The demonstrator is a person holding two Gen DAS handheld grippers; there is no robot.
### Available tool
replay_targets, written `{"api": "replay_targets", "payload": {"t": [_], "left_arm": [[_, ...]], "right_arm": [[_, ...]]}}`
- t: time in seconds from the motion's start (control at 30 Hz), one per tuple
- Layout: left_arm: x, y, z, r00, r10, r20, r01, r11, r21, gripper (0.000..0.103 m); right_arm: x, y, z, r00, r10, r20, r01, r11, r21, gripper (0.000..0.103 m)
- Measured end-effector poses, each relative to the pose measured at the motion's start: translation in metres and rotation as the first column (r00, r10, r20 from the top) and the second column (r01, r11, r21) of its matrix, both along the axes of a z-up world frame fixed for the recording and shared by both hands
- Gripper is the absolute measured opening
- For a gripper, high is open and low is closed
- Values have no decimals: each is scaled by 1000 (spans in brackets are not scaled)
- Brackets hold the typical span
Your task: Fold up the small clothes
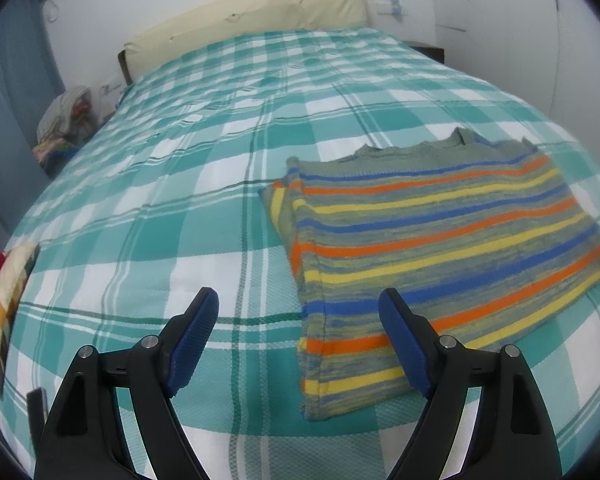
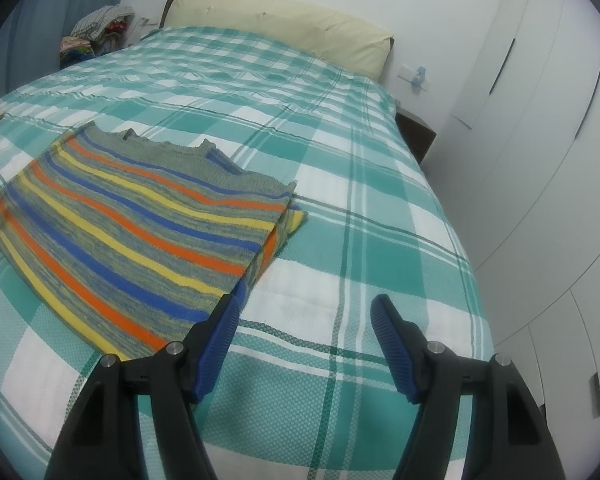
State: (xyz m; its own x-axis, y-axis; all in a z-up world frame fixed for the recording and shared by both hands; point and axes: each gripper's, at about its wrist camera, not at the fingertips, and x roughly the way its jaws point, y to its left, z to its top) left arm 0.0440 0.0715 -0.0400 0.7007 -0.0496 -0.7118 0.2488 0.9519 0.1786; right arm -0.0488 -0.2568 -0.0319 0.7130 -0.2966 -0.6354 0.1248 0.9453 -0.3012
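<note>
A small striped knit sweater (image 1: 440,248), grey-green with blue, orange and yellow bands, lies flat on the bed with its sleeves folded under its sides. My left gripper (image 1: 300,304) hovers open over the sweater's near left corner; the cloth edge shows between its blue pads, which do not press on it. In the right wrist view the same sweater (image 2: 132,224) lies to the left. My right gripper (image 2: 306,308) stands open just off the sweater's near right corner, with only bedspread between its fingers.
The bed carries a teal and white checked bedspread (image 1: 180,184) and a cream headboard cushion (image 1: 260,12). Folded clothes (image 1: 4,300) sit at the bed's left edge. A pile of laundry (image 2: 96,32) lies beside the bed. White wardrobe doors (image 2: 548,128) stand right.
</note>
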Motion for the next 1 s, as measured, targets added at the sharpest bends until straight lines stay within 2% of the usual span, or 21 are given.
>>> {"api": "replay_targets", "payload": {"t": [0.8,0.9,0.93,1.0], "left_arm": [[-8,-13,-4,1000,-28,9,27,999,40,85],[-26,-40,-3,991,-137,-11,137,990,19,85],[-30,-54,-3,983,-181,-28,182,983,10,85],[-40,-93,-7,955,-292,-57,293,956,-2,85]], "right_arm": [[-1,0,-2,1000,6,-7,-6,1000,-2,68],[0,-8,4,1000,-3,20,3,1000,-8,68],[2,-17,8,999,-10,32,9,1000,22,68],[12,-43,16,999,-21,41,14,985,169,68]]}}
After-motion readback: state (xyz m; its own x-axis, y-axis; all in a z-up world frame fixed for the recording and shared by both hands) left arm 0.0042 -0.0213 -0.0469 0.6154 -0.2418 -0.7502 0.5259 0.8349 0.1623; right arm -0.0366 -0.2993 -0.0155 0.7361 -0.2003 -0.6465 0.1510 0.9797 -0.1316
